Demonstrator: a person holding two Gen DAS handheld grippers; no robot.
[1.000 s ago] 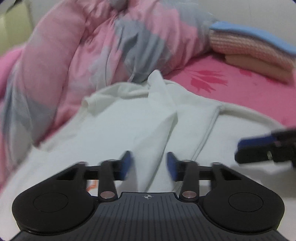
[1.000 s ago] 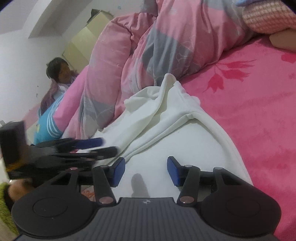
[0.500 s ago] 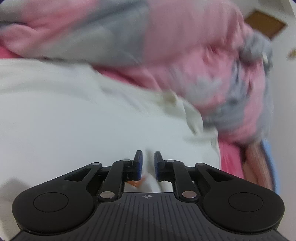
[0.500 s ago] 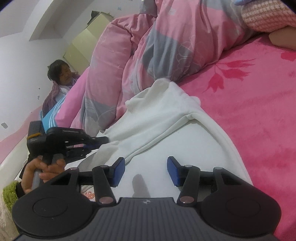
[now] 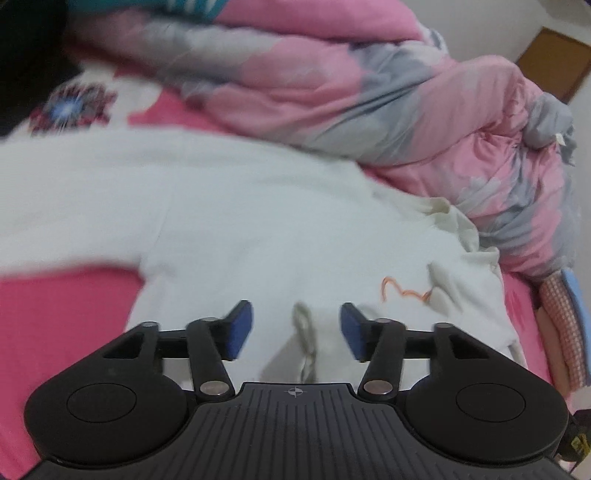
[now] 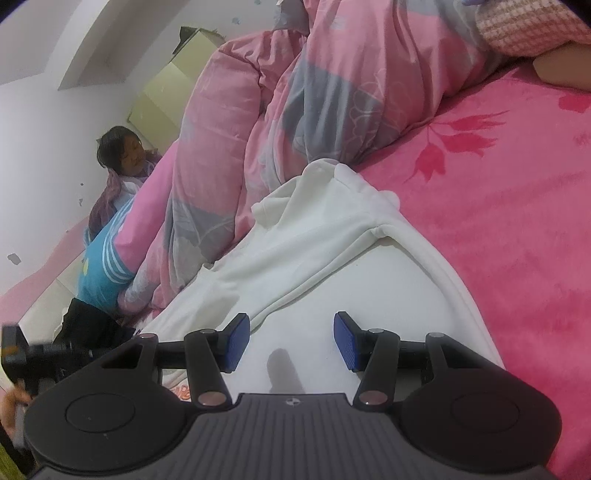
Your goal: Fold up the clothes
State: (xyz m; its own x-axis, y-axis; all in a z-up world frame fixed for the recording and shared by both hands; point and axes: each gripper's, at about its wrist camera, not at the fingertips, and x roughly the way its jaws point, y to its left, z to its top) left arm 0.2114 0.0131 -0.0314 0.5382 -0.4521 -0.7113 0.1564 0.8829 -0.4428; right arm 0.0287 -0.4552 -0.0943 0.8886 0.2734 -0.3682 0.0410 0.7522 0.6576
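We see the white garment (image 5: 258,229) spread flat across the pink bedsheet (image 5: 62,306), its cloth filling the middle of the left wrist view; a small orange squiggle of print (image 5: 404,290) sits near its right side, and a raised crease (image 5: 306,339) runs up toward the left gripper (image 5: 296,332). That gripper's jaws stand wide apart with the crease between the blue pads (image 5: 240,330), touching neither; it holds nothing. In the right wrist view we find the same garment (image 6: 332,266) lying along the near edge of the bedsheet (image 6: 517,221), one part bunched into long folds toward the quilt, the rest smooth under the right gripper (image 6: 291,341). Its jaws are likewise well open and empty, hanging just over the smooth white cloth, where a small shadow falls between the pads (image 6: 236,343). The pink-and-grey quilt (image 6: 295,110) is heaped just beyond the garment, touching its far edge in both views. To the far left of the right wrist view we note the left gripper's dark body (image 6: 40,356), blurred, with a hand (image 6: 13,406) on its grip. A person (image 6: 110,221) in a blue striped top leans against the quilt farther back. A checked pillow (image 6: 528,26) lies at the head of the bed, well apart from the garment.
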